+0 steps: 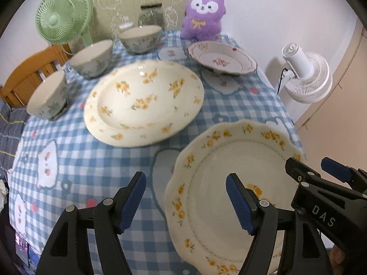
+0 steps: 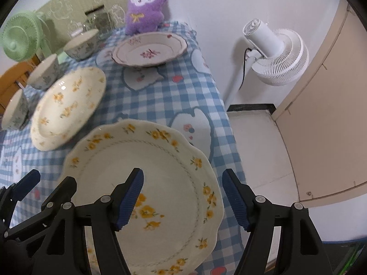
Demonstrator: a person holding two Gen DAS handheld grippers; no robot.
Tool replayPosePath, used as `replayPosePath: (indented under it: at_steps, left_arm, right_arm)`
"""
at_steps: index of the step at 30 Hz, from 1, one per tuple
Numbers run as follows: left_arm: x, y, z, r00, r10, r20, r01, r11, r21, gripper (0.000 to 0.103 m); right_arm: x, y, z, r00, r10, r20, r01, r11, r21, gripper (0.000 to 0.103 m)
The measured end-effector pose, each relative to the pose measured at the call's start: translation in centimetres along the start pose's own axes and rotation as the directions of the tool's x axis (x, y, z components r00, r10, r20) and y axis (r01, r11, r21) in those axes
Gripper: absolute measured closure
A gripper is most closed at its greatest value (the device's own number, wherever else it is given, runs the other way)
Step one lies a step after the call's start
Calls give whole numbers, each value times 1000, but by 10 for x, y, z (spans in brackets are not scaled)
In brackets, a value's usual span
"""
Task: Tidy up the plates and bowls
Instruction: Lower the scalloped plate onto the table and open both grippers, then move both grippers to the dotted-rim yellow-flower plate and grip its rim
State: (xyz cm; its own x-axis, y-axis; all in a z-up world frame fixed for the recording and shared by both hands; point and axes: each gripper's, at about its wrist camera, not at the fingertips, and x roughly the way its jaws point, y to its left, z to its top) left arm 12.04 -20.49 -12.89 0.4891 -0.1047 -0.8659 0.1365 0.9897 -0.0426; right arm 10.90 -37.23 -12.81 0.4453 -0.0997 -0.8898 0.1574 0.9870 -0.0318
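Cream scalloped plate point(image 2: 146, 183) nearest, round plate point(image 1: 143, 102) just beyond. Left gripper point(image 1: 185, 202) wide open, empty, over scalloped rim; right gripper point(image 2: 182, 198) likewise.

The scalloped plate point(image 1: 220, 183) runs off the bottom edge of both views, and the gripper fingers point(image 1: 238, 204) cover part of its near rim. Motion blur softens the round yellow-flowered plate point(image 1: 144, 103) and the three bowls point(image 1: 48, 98), so the bowls' pattern cannot be read. The glass jar point(image 1: 152, 16) behind the far bowl is half hidden, its contents unclear. In the right wrist view the nearest bowl point(image 2: 15, 112) is cut by the lens edge.
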Motion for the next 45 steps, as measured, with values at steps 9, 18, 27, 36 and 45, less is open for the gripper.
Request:
replayPosePath:
  at_steps: [9, 18, 27, 36, 45]
  left_arm:
    - [-31, 8, 12, 998, 34, 55, -33, 999, -15, 24]
    - [-48, 28, 27, 996, 43, 77, -40, 998, -42, 14]
    - [-44, 56, 49, 997, 13, 79, -9, 999, -49, 13]
    - [-41, 81, 77, 995, -1, 100, 8, 997, -77, 13]
    - [-28, 99, 95, 994, 28, 104, -20, 997, -77, 14]
  right_arm:
    - [-27, 12, 15, 998, 38, 48, -37, 999, -26, 29]
    - [-42, 26, 27, 997, 48, 64, -45, 998, -43, 24]
    - [-45, 51, 48, 996, 50, 79, -49, 999, -13, 24]
    - [-40, 72, 69, 994, 58, 93, -60, 998, 15, 24]
    - [-26, 91, 89, 994, 80, 78, -81, 997, 18, 24]
